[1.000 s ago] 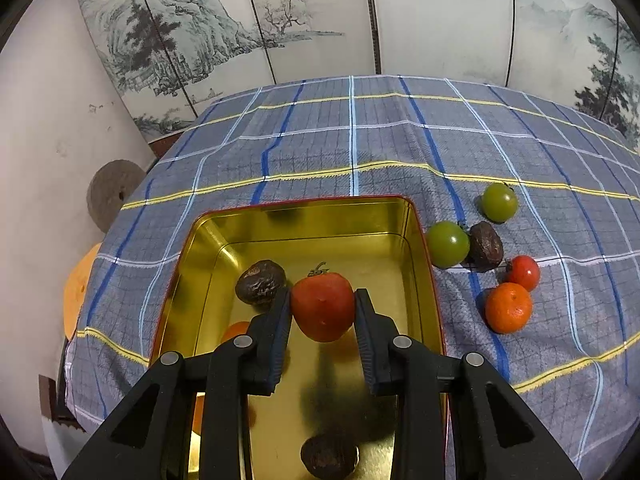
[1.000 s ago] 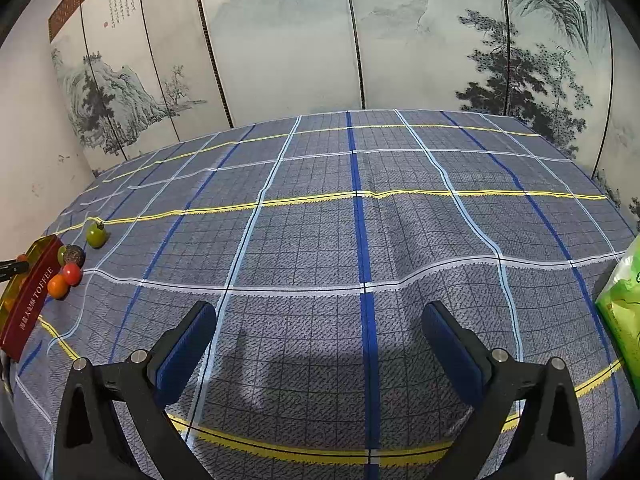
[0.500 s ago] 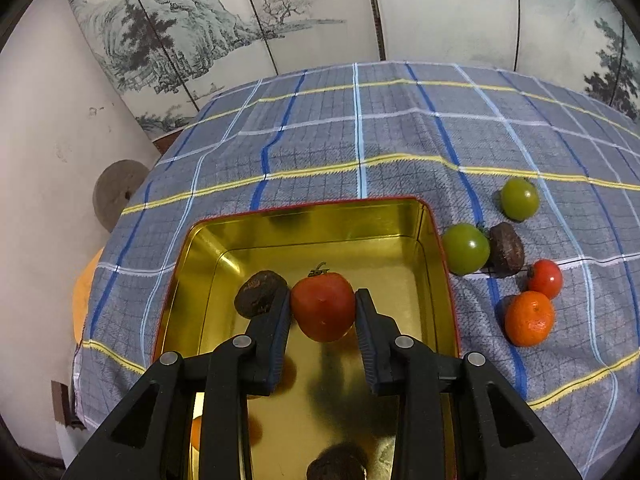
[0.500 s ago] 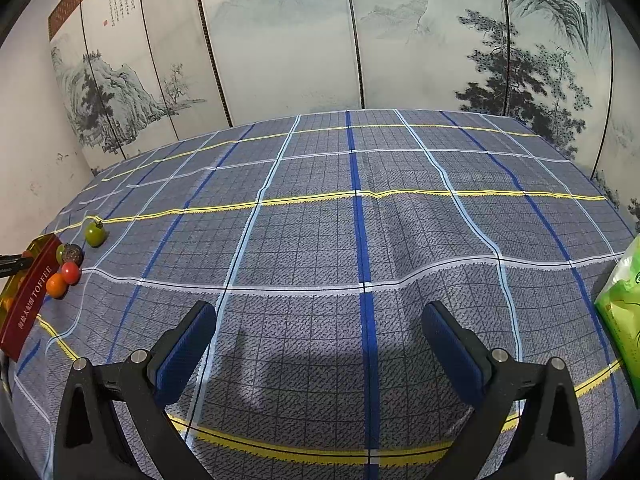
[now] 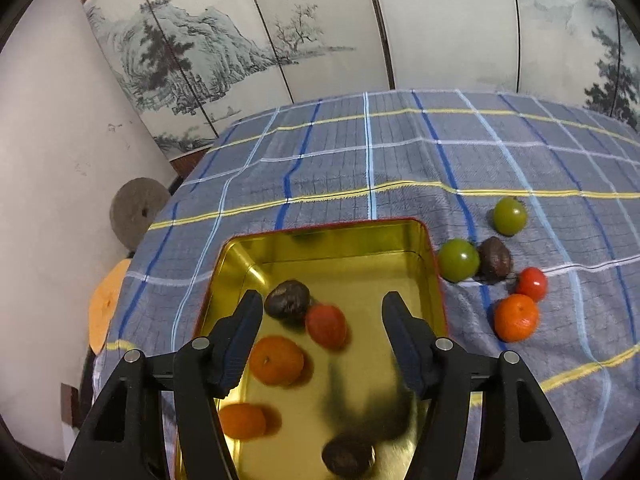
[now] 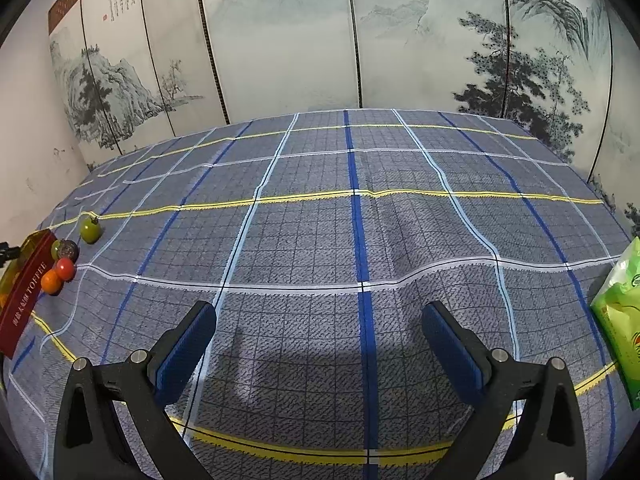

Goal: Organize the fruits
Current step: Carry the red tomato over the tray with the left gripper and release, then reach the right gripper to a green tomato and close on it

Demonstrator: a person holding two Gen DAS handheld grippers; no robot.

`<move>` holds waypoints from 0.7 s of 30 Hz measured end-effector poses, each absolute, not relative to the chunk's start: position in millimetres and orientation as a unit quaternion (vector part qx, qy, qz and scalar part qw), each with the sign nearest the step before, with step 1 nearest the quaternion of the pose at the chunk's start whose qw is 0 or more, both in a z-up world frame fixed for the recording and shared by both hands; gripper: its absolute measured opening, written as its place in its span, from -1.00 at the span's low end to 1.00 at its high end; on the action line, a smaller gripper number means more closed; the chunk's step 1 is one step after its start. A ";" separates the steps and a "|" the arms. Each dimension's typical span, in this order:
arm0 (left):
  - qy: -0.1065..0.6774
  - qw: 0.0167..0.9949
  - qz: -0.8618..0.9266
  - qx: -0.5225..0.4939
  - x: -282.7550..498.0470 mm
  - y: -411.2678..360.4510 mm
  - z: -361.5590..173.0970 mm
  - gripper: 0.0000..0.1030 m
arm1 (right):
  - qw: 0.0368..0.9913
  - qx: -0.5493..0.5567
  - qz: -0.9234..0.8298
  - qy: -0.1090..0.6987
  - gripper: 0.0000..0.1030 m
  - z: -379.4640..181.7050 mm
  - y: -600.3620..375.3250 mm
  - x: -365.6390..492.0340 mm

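My left gripper (image 5: 322, 308) is open above a gold tin (image 5: 332, 248) with red sides. In the tin lie a red tomato (image 5: 326, 326), two oranges (image 5: 276, 360) (image 5: 242, 420) and two dark brown fruits (image 5: 287, 303) (image 5: 346, 458). On the cloth right of the tin lie two green tomatoes (image 5: 458, 260) (image 5: 509, 216), a brown fruit (image 5: 495, 259), a small red tomato (image 5: 531, 283) and an orange (image 5: 515, 317). My right gripper (image 6: 320, 330) is open and empty over the plaid cloth, far from the tin (image 6: 24, 292) and the loose fruits (image 6: 64, 268) at its far left.
The table is covered by a blue-grey plaid cloth (image 6: 360, 240). A painted folding screen (image 6: 320, 40) stands behind it. A green packet (image 6: 620, 320) lies at the right edge in the right wrist view. A round stone disc (image 5: 136, 212) and an orange stool (image 5: 104, 308) are beyond the table's left edge.
My left gripper has opened and let go of the red tomato, which now lies in the tin beside the dark fruit. The left gripper has also drawn back. The right gripper has not moved.
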State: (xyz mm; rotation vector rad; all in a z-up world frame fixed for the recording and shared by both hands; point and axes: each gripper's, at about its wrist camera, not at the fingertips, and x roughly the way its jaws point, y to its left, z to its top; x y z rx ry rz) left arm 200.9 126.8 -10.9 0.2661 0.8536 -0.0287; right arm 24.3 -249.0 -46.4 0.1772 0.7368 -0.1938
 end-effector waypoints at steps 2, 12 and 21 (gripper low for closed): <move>0.406 0.906 -0.015 0.118 184.3 129.1 -4.0 0.22 | 0.928 0.078 -0.092 0.353 0.99 -43.6 -245.3 22.4; 0.393 0.916 -0.040 0.062 96.2 136.5 9.1 0.25 | 0.928 0.050 0.132 0.344 0.89 7.4 -140.4 78.9; 0.375 0.923 -0.036 0.077 41.9 137.0 10.9 0.26 | 0.894 -0.040 0.226 0.385 0.60 -3.5 -37.2 166.5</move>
